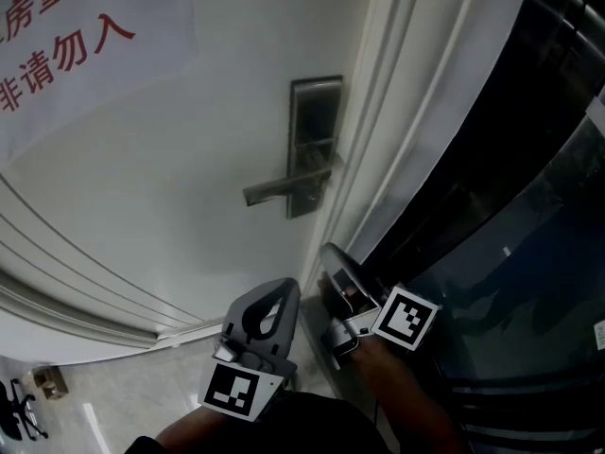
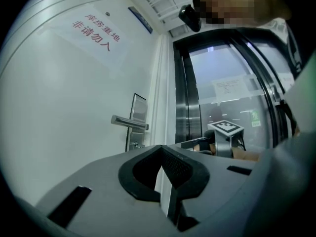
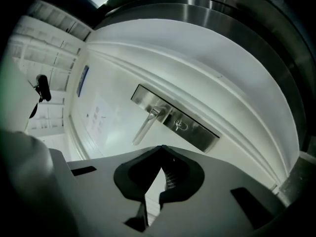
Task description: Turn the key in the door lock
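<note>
Our left gripper [image 2: 159,149] has its two jaws closed together, tip against tip, and nothing is between them. Our right gripper [image 3: 161,149] is the same: the jaws are pressed together and they hold nothing. In the head view the two grippers are low in the picture, just beside each other, each with its marker cube [image 1: 236,391] on the near end, and both point up toward the door [image 1: 170,159].

Above them, and well apart from both tips, the lock plate [image 1: 315,130] sits on the door near its right edge. It is a tall metal plate. The handle [image 1: 279,190] comes out from its lower part and lies about level, pointing away from the door edge. In the right gripper view we see a small round keyhole [image 3: 180,125] on the plate beside the handle root; it is too small for us to tell what is in it.

To the right of the plate runs the white door frame [image 1: 388,112], and after it a dark glass panel [image 1: 529,253]. At the upper left of the door hangs a paper notice [image 1: 66,45] with red characters. Pale floor [image 1: 95,405] shows at the lower left.
</note>
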The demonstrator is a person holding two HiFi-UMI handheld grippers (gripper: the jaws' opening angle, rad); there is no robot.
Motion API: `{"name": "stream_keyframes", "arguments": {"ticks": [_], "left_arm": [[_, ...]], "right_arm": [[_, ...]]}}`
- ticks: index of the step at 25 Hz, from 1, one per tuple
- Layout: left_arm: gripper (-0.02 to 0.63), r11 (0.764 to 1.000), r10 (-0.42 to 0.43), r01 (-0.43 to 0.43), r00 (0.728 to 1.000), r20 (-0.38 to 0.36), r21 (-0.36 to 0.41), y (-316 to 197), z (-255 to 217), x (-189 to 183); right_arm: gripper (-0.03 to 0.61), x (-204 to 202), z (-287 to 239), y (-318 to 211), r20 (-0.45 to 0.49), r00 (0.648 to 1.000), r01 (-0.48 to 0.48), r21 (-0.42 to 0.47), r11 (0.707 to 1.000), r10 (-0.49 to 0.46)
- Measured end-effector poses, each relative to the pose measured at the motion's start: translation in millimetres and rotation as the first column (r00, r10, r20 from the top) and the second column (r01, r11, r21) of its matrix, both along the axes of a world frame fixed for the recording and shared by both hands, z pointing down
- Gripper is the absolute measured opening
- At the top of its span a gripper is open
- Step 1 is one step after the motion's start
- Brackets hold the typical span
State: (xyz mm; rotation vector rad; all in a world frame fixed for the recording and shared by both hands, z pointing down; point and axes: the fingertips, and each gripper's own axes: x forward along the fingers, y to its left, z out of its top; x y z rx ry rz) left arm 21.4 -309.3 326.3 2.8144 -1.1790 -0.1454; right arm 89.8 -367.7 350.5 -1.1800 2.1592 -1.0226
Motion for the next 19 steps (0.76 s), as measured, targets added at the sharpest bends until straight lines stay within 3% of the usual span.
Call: {"name": "stream_keyframes", "arguments": {"ticks": [19], "left_arm": [[0.005, 0.999, -0.044, 0.044, 0.999, -0.001, 0.009, 102, -10, 39]], "right_arm": [[0.014, 22, 1, 107, -0.094, 0.995, 0.042, 0.032, 0.999, -0.039]]}}
